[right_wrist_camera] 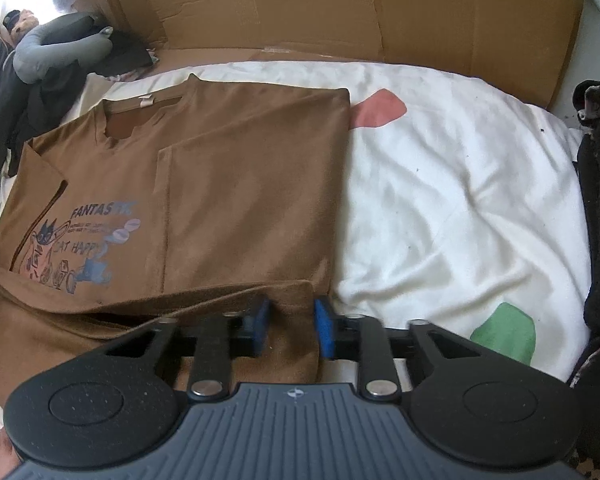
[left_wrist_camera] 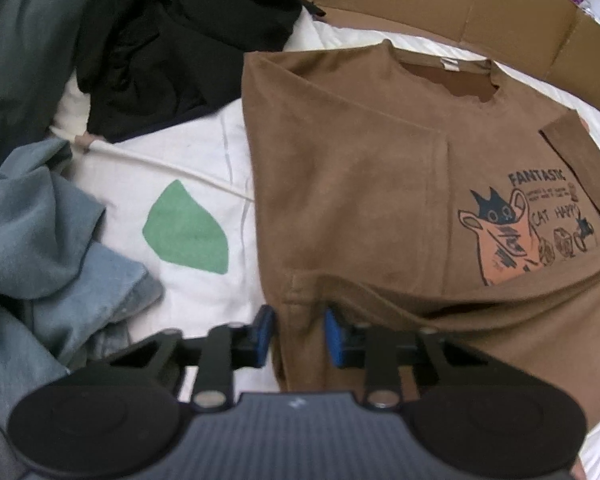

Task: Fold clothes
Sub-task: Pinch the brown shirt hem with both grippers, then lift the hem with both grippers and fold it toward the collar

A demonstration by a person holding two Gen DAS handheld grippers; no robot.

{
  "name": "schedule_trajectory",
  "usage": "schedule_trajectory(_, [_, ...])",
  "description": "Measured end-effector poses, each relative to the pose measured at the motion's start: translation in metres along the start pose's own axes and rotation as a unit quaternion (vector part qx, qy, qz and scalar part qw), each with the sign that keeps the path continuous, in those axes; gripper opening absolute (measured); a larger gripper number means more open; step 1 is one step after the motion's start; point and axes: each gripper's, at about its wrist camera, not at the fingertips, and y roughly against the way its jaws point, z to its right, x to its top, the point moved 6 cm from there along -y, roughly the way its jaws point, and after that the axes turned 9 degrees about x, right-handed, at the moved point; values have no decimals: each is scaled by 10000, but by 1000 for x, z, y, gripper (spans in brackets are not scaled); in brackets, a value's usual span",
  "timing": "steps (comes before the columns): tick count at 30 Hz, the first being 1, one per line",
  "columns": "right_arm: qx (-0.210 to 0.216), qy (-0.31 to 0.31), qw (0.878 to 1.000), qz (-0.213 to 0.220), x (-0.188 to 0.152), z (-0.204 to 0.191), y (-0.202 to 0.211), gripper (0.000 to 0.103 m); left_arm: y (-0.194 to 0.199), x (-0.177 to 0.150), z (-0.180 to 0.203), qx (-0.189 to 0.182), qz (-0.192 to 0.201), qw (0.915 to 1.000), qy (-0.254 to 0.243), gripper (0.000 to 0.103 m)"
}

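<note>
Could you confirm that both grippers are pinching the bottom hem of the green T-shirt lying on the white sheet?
Not quite: the T-shirt is brown, not green, as both wrist views show; green appears only as patches on the white sheet. The left gripper and right gripper do pinch its bottom hem.

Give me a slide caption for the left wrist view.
Left gripper pinches the brown T-shirt's near hem on the white sheet.

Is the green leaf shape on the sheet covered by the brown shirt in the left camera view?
No, the green leaf shape lies bare on the white sheet, beside the brown shirt.
</note>
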Motion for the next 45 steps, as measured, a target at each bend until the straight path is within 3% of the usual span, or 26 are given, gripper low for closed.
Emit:
schedule_trajectory(2, [7, -8, 10000, 51, 1, 0, 2, 13, 3, 0, -4, -1, 55, 10000, 73, 14])
schedule_trajectory(3, [12, -8, 10000, 73, 1, -1, 3, 6, 5, 0, -6, -2, 83, 9999, 113, 13])
schedule_trajectory(8, [-138, 120, 9997, 185, -2, -7, 12, 4, 15, -3, -14, -31, 242, 9990, 365, 8])
schedule_trajectory(13, [-142, 53, 9995, 267, -5, -9, 17, 4, 15, -7, -17, 8, 157, 9988, 462, 7])
schedule_trajectory(17, [-152, 38, 9998, 109, -6, -6, 12, 8, 9, -5, -18, 4, 91, 9986, 512, 9])
schedule_trajectory(25, [-99, 233, 9995, -189, -7, -6, -5, 25, -3, 0, -13, -14, 7, 9986, 526, 16])
schedule_trajectory(26, [-119, 261, 9994, -185, -7, -7, -5, 23, -3, 1, -12, -6, 3, 9987, 502, 14])
schedule_trajectory(28, [-157, 317, 9992, -177, -7, -8, -4, 3, 1, 1, -12, 18, 31, 9989, 474, 10])
schedule_trajectory(45, [-254, 208, 9987, 378, 11, -42, 74, 3, 88, 14, -16, 163, 588, 9952, 763, 6])
